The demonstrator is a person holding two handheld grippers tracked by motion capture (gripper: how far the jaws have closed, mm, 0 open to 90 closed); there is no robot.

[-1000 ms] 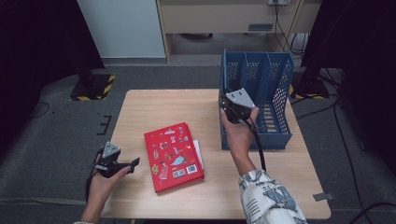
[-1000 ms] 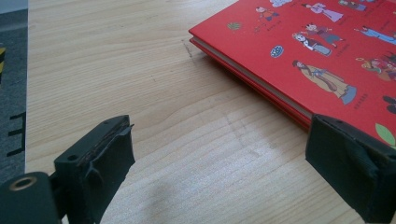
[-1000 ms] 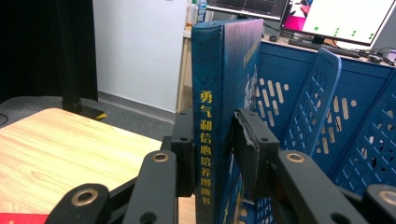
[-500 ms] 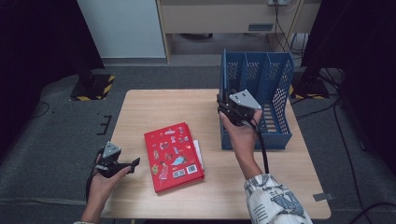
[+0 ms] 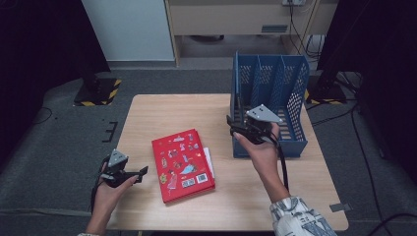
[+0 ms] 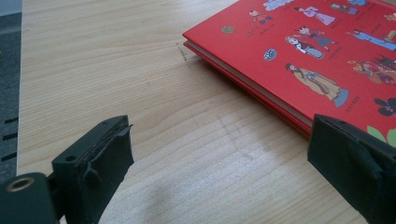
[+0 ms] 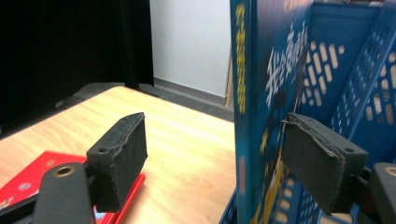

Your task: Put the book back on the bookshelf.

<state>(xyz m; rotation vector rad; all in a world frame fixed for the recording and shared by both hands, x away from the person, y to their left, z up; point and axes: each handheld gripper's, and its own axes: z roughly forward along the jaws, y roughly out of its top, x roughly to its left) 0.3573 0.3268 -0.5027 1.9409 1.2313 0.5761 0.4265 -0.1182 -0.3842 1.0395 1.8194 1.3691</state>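
Right gripper fingers have just been opening; blue book is released upright in rack. Left gripper is spread beside red book, likely next.

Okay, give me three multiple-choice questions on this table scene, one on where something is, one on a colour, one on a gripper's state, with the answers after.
1. Where does the blue book stand?
A. upright at the blue rack's front
B. flat on the red book
C. on the floor

2. What colour is the cover of the book that lies flat on the table?
A. green
B. red
C. white

3. How do the left gripper's jaws stand?
A. shut on the red book
B. shut on nothing
C. open, with bare table between them

Answers: 1 A, the right gripper view shows it on end against the rack's mesh. 2 B, the high view shows a red cover. 3 C, the left gripper view shows only wood in the gap.
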